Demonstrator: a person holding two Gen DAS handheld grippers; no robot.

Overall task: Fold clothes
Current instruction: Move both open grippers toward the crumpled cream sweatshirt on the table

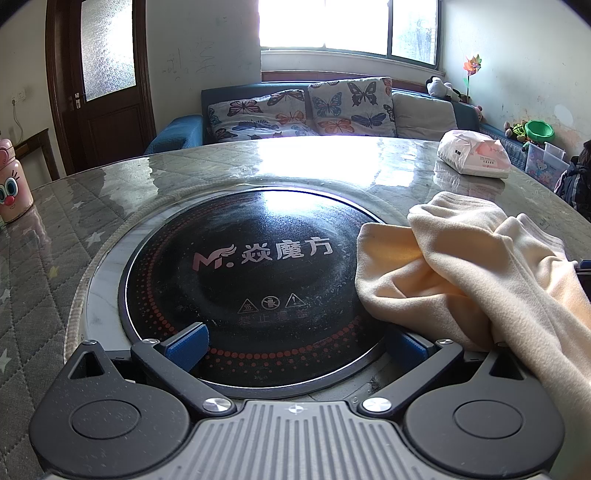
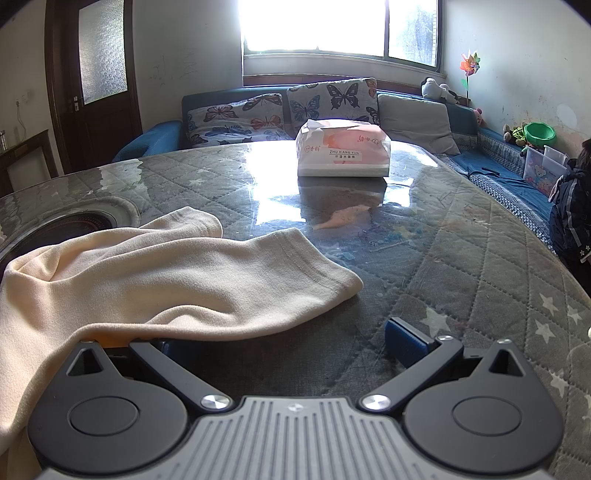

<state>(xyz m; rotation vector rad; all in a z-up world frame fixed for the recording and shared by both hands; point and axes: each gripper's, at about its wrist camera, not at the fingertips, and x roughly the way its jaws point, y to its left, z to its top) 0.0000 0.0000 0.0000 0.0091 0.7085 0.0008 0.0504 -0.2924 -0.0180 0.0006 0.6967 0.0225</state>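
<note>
While both tools gape, cream garment (image 2: 177, 273) (perhaps trousers) crumpled.

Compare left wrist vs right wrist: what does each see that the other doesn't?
Left wrist only: the full black cooktop with its logo under the open left gripper, and a pink cartoon bottle at the table's left edge.

Right wrist only: the open right gripper, the garment's hemmed end, and an orange scrap on the table.

Both: the cream garment, tissue pack, quilted table, butterfly-cushion sofa and window.
</note>
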